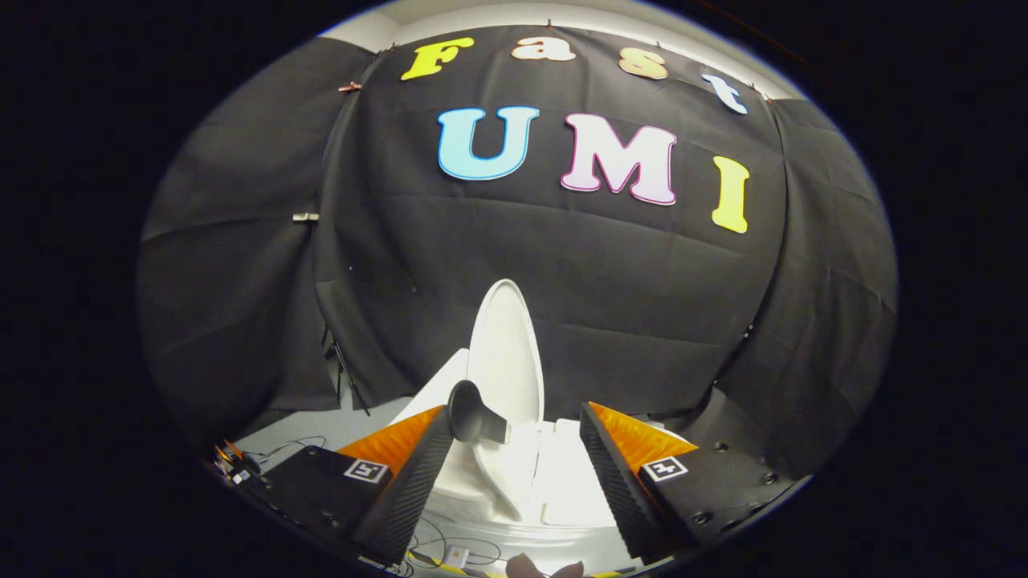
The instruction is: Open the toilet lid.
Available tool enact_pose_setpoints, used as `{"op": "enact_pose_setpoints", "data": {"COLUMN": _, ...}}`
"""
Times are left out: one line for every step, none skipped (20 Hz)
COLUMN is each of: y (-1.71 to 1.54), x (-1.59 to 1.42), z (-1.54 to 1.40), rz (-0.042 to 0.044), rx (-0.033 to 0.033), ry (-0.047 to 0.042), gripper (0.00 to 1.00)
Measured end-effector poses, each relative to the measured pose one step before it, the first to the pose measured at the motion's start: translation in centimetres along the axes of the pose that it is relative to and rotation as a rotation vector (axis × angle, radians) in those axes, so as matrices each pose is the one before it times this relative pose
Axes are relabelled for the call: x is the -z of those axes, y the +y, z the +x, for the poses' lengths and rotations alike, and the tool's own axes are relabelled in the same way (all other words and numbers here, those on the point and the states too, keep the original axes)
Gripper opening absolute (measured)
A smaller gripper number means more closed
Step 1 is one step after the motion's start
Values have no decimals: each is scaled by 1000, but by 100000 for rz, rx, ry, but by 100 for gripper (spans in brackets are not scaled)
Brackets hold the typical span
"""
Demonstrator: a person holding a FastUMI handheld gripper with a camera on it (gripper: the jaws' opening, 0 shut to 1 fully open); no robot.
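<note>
Jaws (514,437) spread, gripping nothing | toilet lid (506,353) upright just beyond

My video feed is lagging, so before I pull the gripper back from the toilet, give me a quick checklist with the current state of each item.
1. Lid raised: ok. The lid stands upright above the bowl, close to the black cloth wall.
2. Fingers open: ok. The gripper has its fingers spread, with a wide gap between them.
3. Fingers free of the lid: ok. Neither finger presses on it; the lid rises beyond them.
4. Dark knob by the lid's lower edge clear of one finger: cannot tell; they overlap in the view.
5. Lid resting stably: cannot tell; its hinge is hidden.
6. Cables on the floor clear of the gripper: ok.
</note>
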State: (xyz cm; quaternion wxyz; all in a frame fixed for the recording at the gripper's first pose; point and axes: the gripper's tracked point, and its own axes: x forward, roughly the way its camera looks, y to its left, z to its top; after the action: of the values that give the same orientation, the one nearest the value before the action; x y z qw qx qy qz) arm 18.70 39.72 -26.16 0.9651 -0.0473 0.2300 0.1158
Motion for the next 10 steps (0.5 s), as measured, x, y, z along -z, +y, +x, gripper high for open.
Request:
{"op": "enact_pose_setpoints", "data": {"y": -373, "x": -357, "z": -404, "rz": 865, "rx": -428, "ry": -607, "gripper": 99}}
{"op": "enact_pose_setpoints", "data": {"y": -164, "x": -394, "z": -456, "rz": 1264, "rx": -1556, "ry": -814, "gripper": 99}}
{"op": "enact_pose_setpoints", "data": {"y": -202, "x": -242, "z": -445, "rz": 1450, "rx": -869, "ry": -10, "gripper": 98}}
{"op": "enact_pose_setpoints", "data": {"y": 109, "x": -438, "z": -309, "rz": 2010, "rx": -2075, "ry": -378, "gripper": 98}}
{"op": "enact_pose_setpoints", "data": {"y": 218, "x": -70, "z": -533, "rz": 1295, "rx": -1473, "ry": 187, "gripper": 99}}
{"op": "enact_pose_setpoints", "data": {"y": 153, "x": -246, "z": -551, "rz": 582, "rx": -1049, "ry": -237, "gripper": 99}}
{"op": "enact_pose_setpoints", "data": {"y": -91, "x": -634, "z": -694, "rz": 66, "rx": -571, "ry": -928, "gripper": 99}}
{"op": "enact_pose_setpoints", "data": {"y": -161, "x": -660, "z": -637, "rz": -91, "rx": -283, "ry": -1373, "gripper": 99}}
{"op": "enact_pose_setpoints", "data": {"y": -272, "x": -820, "z": -570, "rz": -222, "rx": -182, "ry": -1610, "gripper": 99}}
{"op": "enact_pose_setpoints", "data": {"y": -370, "x": -922, "z": -684, "rz": -114, "rx": 25, "ry": -1939, "gripper": 99}}
